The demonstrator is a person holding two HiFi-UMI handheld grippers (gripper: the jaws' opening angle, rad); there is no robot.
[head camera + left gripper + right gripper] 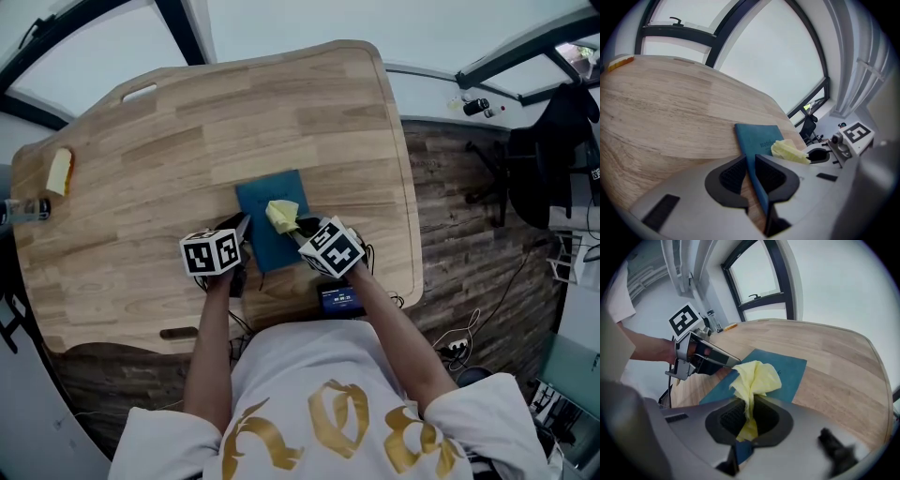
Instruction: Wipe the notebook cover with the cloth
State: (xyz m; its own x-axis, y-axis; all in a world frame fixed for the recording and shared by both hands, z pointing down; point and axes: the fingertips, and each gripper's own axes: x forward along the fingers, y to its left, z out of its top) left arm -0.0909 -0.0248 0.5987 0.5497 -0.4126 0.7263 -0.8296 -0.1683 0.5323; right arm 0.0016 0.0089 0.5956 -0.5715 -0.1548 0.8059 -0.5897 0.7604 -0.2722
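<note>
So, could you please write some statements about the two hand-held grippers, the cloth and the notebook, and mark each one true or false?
1. The right hand-held gripper holds the yellow cloth. True.
2. The notebook is red. False: it is blue.
3. The left hand-held gripper clamps the notebook's edge. True.
4. The notebook stands upright. False: it lies flat on the wooden table.

Cloth (282,216) atop notebook (262,201) on table (281,112)

My head camera looks steeply down on the bench (309,122); close cameras behind my fingers (735,176) look along them, sharing the notebook (757,138).
</note>
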